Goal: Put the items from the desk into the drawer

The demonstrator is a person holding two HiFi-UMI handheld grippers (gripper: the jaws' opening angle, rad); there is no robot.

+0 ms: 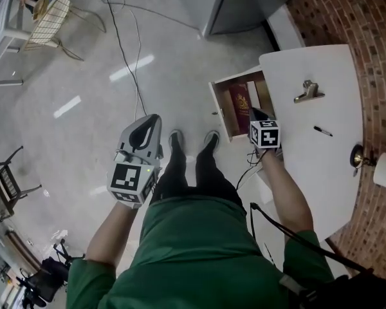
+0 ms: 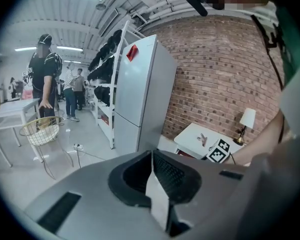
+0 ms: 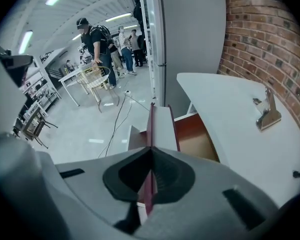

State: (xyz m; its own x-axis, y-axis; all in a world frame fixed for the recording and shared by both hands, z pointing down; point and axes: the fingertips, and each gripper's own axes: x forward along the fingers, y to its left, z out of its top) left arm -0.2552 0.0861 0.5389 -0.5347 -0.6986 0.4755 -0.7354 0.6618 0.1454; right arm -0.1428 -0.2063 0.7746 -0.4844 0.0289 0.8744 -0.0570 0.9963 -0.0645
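Could drop or snag the red book [image 3: 160,124], gripped only by its thin cover and held on edge at the open drawer [image 1: 217,102]. Hard to tell whether above it or partly inside. Might flop open or catch the drawer's front going in. Clamps that cover with the right hand-held gripper [image 3: 151,173], jaws almost together. Holds the left hand-held gripper [image 2: 153,176] clenched on nothing, well away from the tabletop [image 1: 321,179]. Clip [image 1: 309,91] and pen [image 1: 322,131] yet to go.

Right gripper [image 3: 151,156] clamped on maroon book [image 3: 162,126]
Jaws closed on the book's cover, book upright at the open drawer [image 3: 197,139] below the tabletop's [image 3: 225,109] left edge; binder clip [image 3: 267,111] lies near its wall-side edge
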